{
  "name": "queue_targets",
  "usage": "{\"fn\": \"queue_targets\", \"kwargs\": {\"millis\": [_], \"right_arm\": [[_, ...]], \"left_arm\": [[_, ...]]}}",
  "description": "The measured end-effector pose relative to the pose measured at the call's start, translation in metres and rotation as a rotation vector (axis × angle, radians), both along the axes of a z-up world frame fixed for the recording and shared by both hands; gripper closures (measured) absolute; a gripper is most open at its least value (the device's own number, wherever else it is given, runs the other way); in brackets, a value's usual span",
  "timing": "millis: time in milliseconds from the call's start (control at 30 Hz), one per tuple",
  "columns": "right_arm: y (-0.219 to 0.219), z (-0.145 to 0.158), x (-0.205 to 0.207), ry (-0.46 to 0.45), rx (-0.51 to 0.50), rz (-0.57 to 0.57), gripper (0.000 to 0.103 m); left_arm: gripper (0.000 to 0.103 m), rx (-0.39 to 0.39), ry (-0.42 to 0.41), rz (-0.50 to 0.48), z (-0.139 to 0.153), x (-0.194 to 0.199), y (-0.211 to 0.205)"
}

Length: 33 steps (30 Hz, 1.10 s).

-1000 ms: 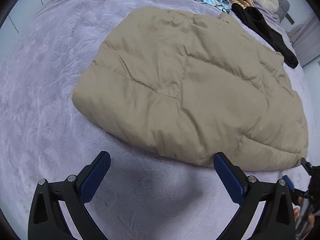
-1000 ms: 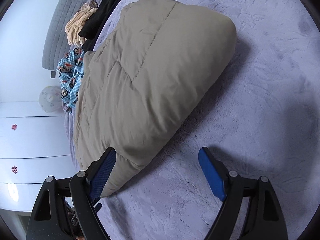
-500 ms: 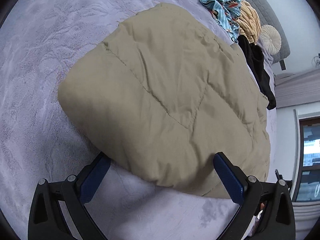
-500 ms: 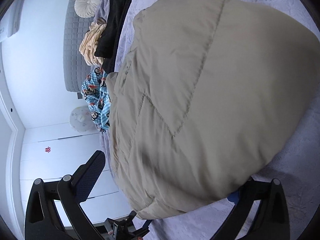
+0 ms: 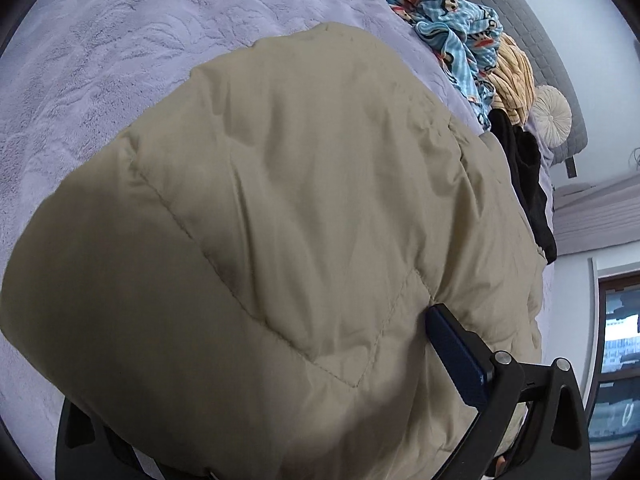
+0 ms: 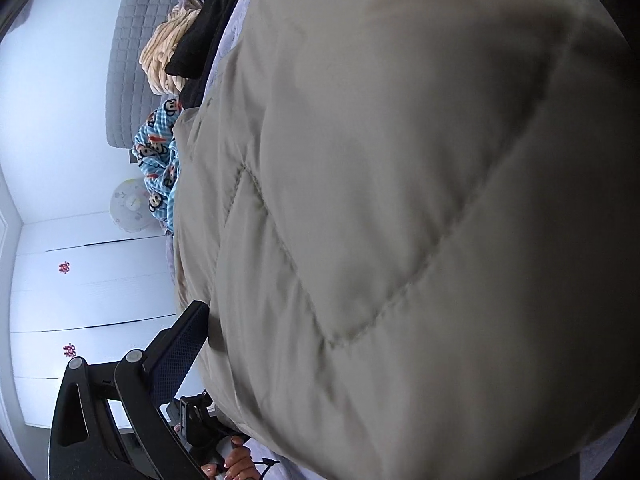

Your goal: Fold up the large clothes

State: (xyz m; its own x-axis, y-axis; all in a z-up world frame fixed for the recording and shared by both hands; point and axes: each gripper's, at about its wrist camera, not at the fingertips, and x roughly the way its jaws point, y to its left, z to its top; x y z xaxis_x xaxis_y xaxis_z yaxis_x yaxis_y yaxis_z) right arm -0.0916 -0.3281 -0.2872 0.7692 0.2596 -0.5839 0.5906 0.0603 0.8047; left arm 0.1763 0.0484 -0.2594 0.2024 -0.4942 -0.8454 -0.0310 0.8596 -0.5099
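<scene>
A puffy beige quilted jacket (image 5: pixel 304 216) fills nearly the whole left wrist view, its padded panels divided by stitched seams and its surface softly creased. It is laid on a lilac bedspread (image 5: pixel 132 40), and its long axis runs from the near bottom edge away toward the grey headboard (image 5: pixel 560 72) at the upper right, where a blue cartoon-print cloth (image 5: pixel 452 20), a yellow ribbed garment (image 5: pixel 516 76), a black garment (image 5: pixel 528 176) and a round cream cushion (image 5: pixel 554 114) are bunched.

The left gripper (image 5: pixel 280 412) is seen spread wide, with the near edge of the jacket lying between its fingers: the blue-padded right finger (image 5: pixel 456 356) is pressed against the fabric, while the left finger is buried under the bulge, only its black frame showing at bottom left.

In the right wrist view the jacket (image 6: pixel 400 220) looms just as large, lengthwise toward the headboard (image 6: pixel 128 60) at upper left. One finger (image 6: pixel 180 352) of the right gripper (image 6: pixel 360 380) is seen alongside the jacket's edge, touching it; the other is hidden behind the padding, so the grip cannot be told for certain, though the fingers appear to be apart with the fabric between them. The other handle (image 6: pixel 196 420) and a hand (image 6: pixel 236 460) are glimpsed below.
</scene>
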Motion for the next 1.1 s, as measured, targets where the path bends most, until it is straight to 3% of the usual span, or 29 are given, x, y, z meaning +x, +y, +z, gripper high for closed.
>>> {"fn": "queue_targets", "kwargs": {"millis": [33, 67, 100, 167, 200, 267, 333, 567, 833, 1100], "right_arm": [[-0.001, 0.000, 0.000, -0.001, 0.009, -0.004, 0.000], [-0.002, 0.000, -0.001, 0.004, 0.017, -0.006, 0.002], [-0.003, 0.000, -0.002, 0.014, 0.023, -0.008, 0.006], [-0.005, -0.001, -0.004, 0.006, 0.047, -0.011, 0.052], [-0.006, 0.001, -0.006, -0.012, 0.055, -0.020, 0.057], [-0.005, 0.010, -0.008, -0.026, 0.031, -0.020, 0.072], [-0.003, 0.020, -0.011, -0.038, 0.006, -0.010, 0.077], [0.014, 0.050, -0.035, -0.062, -0.032, 0.012, 0.079], [0.052, 0.050, -0.088, -0.001, 0.024, 0.013, 0.079], [0.089, 0.038, -0.150, 0.038, 0.073, 0.032, 0.079]], "left_arm": [[0.026, 0.009, -0.015, 0.005, 0.003, 0.001, -0.001], [0.054, -0.007, -0.026, -0.015, 0.005, 0.002, -0.003], [0.067, -0.011, -0.037, -0.028, 0.010, 0.002, -0.003], [0.080, 0.044, -0.113, -0.087, 0.027, -0.001, -0.013], [0.083, 0.076, -0.154, -0.123, 0.037, -0.004, -0.018], [0.085, 0.116, -0.233, -0.187, 0.056, -0.012, -0.024], [0.086, 0.128, -0.290, -0.231, 0.072, -0.020, -0.025], [0.086, 0.093, -0.360, -0.350, 0.109, -0.043, -0.010], [0.086, 0.108, -0.325, -0.460, 0.116, -0.111, 0.038], [0.086, 0.146, -0.223, -0.440, 0.100, -0.201, 0.098]]}}
